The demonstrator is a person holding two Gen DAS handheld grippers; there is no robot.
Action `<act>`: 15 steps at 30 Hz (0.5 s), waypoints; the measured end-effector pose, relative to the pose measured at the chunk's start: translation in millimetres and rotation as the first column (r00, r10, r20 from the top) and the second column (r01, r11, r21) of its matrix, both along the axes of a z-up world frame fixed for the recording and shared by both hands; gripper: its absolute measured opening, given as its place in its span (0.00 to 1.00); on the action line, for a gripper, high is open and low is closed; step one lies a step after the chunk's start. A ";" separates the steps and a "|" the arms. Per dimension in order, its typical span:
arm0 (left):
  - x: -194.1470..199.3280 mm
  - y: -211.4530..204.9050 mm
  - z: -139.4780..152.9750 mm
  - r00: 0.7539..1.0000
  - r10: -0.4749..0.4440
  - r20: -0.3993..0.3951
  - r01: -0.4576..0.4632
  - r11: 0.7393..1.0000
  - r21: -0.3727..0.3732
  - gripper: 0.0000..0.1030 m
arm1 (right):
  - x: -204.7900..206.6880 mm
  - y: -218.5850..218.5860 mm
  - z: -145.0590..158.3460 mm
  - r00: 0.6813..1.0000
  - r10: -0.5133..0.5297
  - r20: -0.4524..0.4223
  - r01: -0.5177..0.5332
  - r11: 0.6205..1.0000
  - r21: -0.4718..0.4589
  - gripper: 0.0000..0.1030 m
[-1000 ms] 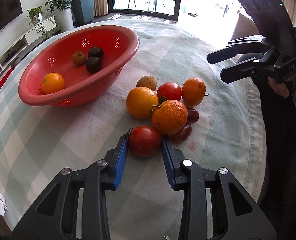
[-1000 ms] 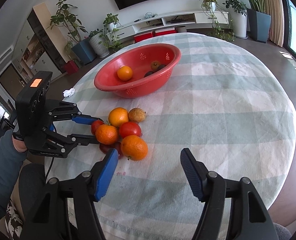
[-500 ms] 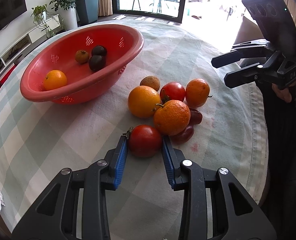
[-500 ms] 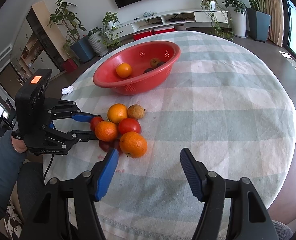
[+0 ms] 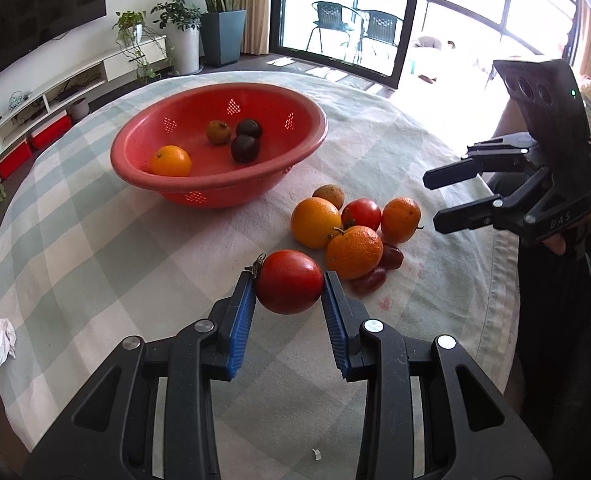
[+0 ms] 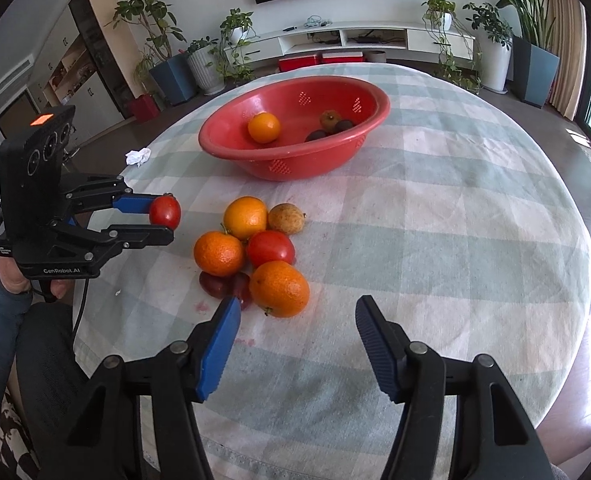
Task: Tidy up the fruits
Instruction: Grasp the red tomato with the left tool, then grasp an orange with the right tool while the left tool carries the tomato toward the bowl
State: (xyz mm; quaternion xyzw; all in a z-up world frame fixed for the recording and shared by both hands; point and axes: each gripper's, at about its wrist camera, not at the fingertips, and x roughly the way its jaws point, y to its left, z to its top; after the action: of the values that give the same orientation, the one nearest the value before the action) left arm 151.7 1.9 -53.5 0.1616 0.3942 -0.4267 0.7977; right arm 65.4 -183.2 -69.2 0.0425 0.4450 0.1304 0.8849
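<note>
My left gripper (image 5: pixel 289 288) is shut on a red tomato (image 5: pixel 289 282) and holds it just above the cloth; the same tomato (image 6: pixel 165 211) shows in the right wrist view, clamped between the pads at the left. On the table lies a cluster: an orange (image 6: pixel 245 217), a mandarin (image 6: pixel 218 253), a second tomato (image 6: pixel 270 247), another mandarin (image 6: pixel 280 289), a brownish fruit (image 6: pixel 286 219) and small dark red fruits (image 6: pixel 215 285). My right gripper (image 6: pixel 297 320) hovers near that cluster with its jaws closing and nothing between them. The red bowl (image 5: pixel 219 182) holds an orange (image 5: pixel 171 160) and three darker fruits.
A crumpled white tissue (image 5: pixel 0 340) lies near the table's left edge. The round table (image 6: pixel 455 240) wears a checked cloth with red stains (image 5: pixel 383 303) by the fruit. A person's hand (image 6: pixel 13 280) grips the left tool. Potted plants and a TV shelf stand beyond.
The left gripper has lifted the red tomato off the cloth and away from the cluster. The right gripper's jaws have narrowed slightly; it has stayed in place.
</note>
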 end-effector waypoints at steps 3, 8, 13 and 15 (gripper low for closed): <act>-10.2 3.7 10.4 0.999 0.045 0.009 -0.045 0.999 -0.029 0.31 | 1.9 7.6 1.4 1.000 0.012 0.007 -0.012 0.999 -0.029 0.61; -29.7 3.8 20.8 0.995 0.104 -0.005 -0.104 0.990 -0.093 0.31 | 8.0 14.1 -5.3 1.000 0.025 -0.009 -0.025 0.998 -0.053 0.60; -42.0 6.6 21.5 0.988 0.152 -0.030 -0.155 0.977 -0.144 0.31 | 21.7 15.9 -18.1 0.999 0.019 -0.041 -0.022 0.997 -0.076 0.57; -43.8 8.2 22.3 0.987 0.158 -0.028 -0.161 0.976 -0.150 0.31 | 24.2 16.8 -23.0 0.998 0.023 -0.054 -0.028 0.996 -0.084 0.52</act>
State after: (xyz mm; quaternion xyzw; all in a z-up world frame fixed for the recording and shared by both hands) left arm 107.8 10.1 -31.2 0.0648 0.3787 -0.3913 0.8362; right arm 89.6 -166.5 -92.1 0.0025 0.4738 0.1214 0.8722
